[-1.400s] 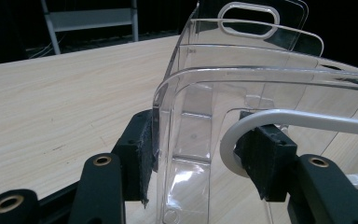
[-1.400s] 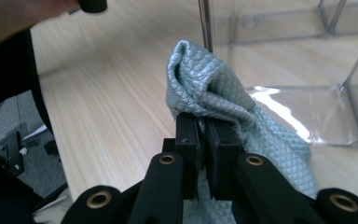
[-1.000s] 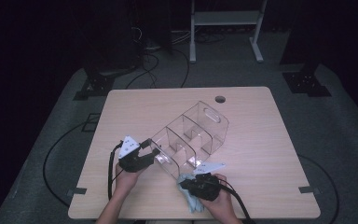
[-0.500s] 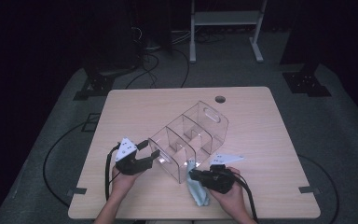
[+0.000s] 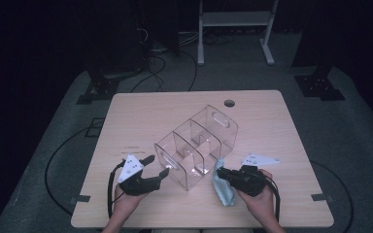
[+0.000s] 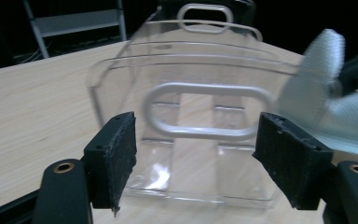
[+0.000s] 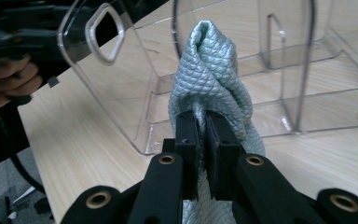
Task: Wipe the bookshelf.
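A clear plastic organizer (image 5: 196, 145) with several compartments stands slantwise in the middle of the table. My left gripper (image 5: 156, 166) is just off its near left end, facing the end wall with its oval handle slot (image 6: 200, 93). Its jaws have just been opening and the left gripper (image 6: 196, 158) holds nothing between its pads. My right gripper (image 5: 223, 174) is shut on a pale blue quilted cloth (image 5: 223, 187) at the organizer's near right side. In the right gripper view the cloth (image 7: 209, 79) bunches up above the closed right gripper (image 7: 204, 126), in front of the organizer's wall (image 7: 279, 56).
The wooden table (image 5: 141, 116) has a round cable hole (image 5: 229, 103) near its far edge. Black cables trail over the dark floor at the left, and a white metal stand (image 5: 233, 19) is behind the table.
The right gripper has carried the cloth rightwards and upwards from the front edge to beside the organizer. The left gripper has drawn back slightly from the organizer's end, its jaws wider apart.
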Available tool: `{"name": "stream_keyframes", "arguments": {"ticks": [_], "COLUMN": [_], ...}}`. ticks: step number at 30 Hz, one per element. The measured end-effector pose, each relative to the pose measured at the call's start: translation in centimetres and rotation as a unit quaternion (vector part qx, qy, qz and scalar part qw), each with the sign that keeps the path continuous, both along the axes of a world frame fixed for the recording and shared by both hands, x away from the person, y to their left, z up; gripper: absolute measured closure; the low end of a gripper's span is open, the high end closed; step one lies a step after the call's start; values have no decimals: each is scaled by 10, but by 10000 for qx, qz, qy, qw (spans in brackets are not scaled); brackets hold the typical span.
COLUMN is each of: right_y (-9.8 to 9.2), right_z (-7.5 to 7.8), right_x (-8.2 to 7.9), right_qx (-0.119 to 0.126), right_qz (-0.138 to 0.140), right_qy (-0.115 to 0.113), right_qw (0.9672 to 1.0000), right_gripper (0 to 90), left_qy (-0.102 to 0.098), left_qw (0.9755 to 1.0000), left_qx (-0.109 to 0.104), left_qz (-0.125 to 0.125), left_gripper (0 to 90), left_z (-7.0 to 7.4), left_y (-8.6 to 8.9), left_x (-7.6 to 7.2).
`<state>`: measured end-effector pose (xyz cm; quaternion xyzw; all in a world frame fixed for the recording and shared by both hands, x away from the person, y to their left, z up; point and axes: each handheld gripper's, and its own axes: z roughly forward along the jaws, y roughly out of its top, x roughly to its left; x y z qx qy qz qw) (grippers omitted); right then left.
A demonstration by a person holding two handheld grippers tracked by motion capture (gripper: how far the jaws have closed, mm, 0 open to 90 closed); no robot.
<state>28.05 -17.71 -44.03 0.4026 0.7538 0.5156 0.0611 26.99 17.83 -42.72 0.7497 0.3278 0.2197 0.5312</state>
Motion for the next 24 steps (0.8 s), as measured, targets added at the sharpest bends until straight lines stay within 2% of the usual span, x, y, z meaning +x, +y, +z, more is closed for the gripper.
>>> {"name": "stream_keyframes", "arguments": {"ticks": [6,17,19,21,24], "right_y": [-6,-8,-10,-12,-16], "right_z": [-1,-2,-1,-1,-1], "right_x": [3,5,5,5,7], "right_qx": [-46,19,44,61,72], "right_qz": [-125,-173,-206,-239,-309], "right_qy": [-29,-42,-32,-23,-54], "right_qw": [9999,9998,9998,9997,9995], "right_gripper": [837,837,837,837,837], "left_qy": [11,18,35,47,51], "left_qw": [9997,9996,9996,9995,9995], "left_qx": [-9,99,126,70,126], "left_qz": [-261,-275,-245,-318,-274], "left_gripper": [245,232,232,231,233], "left_z": [2,-3,-4,-5,-5], "left_y": [-15,-35,-41,-44,-49], "left_x": [-8,-14,-12,-10,-8]}}
